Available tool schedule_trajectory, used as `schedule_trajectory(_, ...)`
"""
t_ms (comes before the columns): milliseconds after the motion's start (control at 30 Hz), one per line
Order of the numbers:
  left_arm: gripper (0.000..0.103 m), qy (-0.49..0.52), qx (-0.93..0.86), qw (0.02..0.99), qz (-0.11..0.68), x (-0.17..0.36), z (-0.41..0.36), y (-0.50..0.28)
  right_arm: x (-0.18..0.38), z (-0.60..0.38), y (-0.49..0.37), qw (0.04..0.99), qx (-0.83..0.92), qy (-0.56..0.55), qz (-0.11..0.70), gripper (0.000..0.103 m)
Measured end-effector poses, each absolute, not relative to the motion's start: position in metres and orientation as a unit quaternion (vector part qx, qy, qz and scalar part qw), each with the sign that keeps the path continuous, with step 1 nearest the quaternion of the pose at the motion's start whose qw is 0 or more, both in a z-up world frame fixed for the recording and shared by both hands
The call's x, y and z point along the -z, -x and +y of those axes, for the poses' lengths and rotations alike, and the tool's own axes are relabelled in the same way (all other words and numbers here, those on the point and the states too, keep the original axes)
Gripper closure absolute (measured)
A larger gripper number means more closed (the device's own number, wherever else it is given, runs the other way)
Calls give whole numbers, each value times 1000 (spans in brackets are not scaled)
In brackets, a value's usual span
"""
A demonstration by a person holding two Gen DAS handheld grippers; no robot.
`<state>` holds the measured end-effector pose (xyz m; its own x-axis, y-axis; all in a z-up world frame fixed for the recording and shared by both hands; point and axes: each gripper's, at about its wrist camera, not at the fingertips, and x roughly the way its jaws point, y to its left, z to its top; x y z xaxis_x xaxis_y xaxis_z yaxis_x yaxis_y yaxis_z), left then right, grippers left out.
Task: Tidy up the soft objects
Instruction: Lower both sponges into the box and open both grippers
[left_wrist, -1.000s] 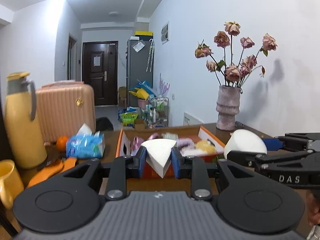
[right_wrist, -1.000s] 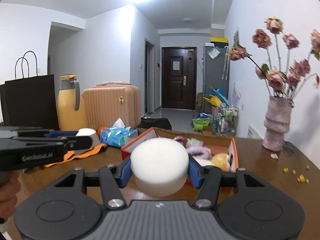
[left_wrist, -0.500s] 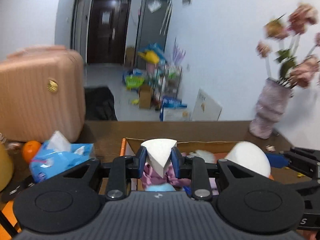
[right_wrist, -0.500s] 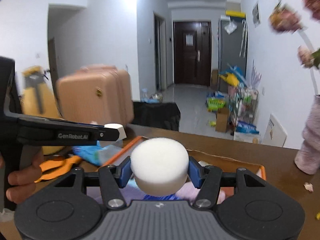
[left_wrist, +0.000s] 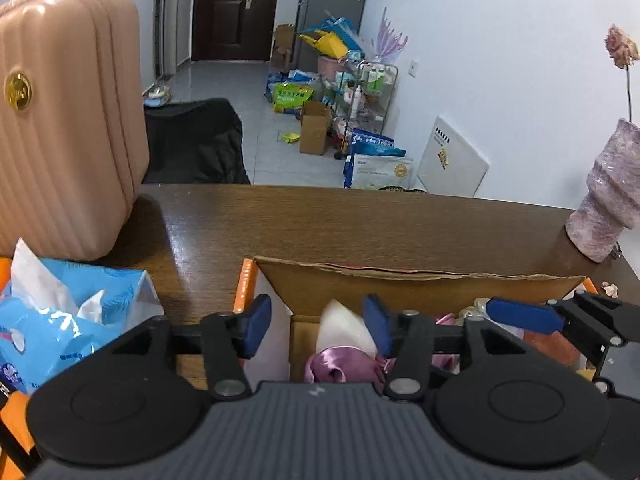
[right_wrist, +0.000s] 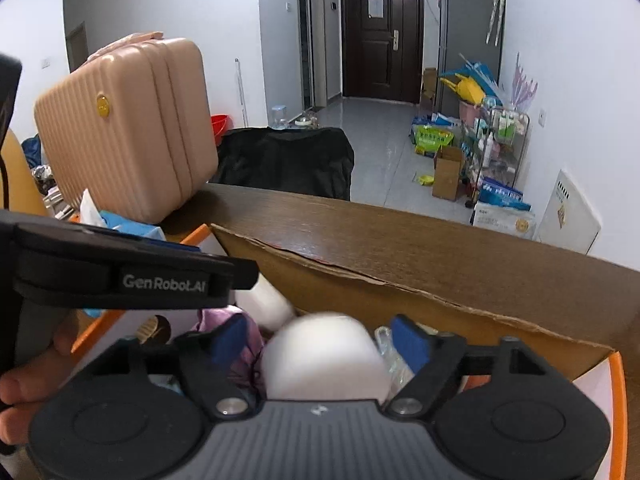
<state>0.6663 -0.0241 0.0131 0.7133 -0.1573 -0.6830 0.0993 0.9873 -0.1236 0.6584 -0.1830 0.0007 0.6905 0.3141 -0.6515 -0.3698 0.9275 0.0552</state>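
Both grippers hang over an orange-rimmed cardboard box [left_wrist: 400, 280], also in the right wrist view [right_wrist: 400, 280]. My left gripper [left_wrist: 316, 326] is open; the white wedge sponge [left_wrist: 344, 330] lies loose in the box on purple satin cloth [left_wrist: 340, 366]. My right gripper [right_wrist: 320, 342] is open; the white round sponge [right_wrist: 324, 356] sits between its spread fingers, free of the pads. The right gripper's blue finger [left_wrist: 520, 314] shows in the left wrist view, and the left gripper's body [right_wrist: 120, 276] crosses the right wrist view.
A blue tissue pack [left_wrist: 60, 324] lies left of the box. A pink suitcase [left_wrist: 60, 120] stands at the table's left. A textured vase [left_wrist: 608, 204] stands at the right. The brown table [left_wrist: 360, 224] runs beyond the box to its far edge.
Both grippers moved forward and tilted down over the box, then opened. The wedge sponge and the round sponge were let go into the box.
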Motion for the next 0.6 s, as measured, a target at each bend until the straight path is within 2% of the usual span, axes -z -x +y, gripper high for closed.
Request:
schedule_trajectory(200, 40, 25, 57, 933, 354, -43, -20, -640, -24, -201, -639, 925, -166, 50, 339, 22)
schedule_trajectory(367, 23, -15, 45, 947, 319, -78, -16, -595, -61, -234, -598, 936, -130, 55, 323, 20)
schedule_trajectory(400, 20, -29, 41, 951, 305, -84, -16, -580, -69, -242, -586, 940, -121, 54, 316, 18)
schedule_trajectory(467, 5, -42, 32, 962, 269, -95, -17, -555, -84, -260, -565, 947, -104, 48, 300, 16)
schedule_trajectory(600, 0, -66, 29, 978, 197, -105, -19, -498, -104, -291, -515, 963, -66, 20, 262, 9)
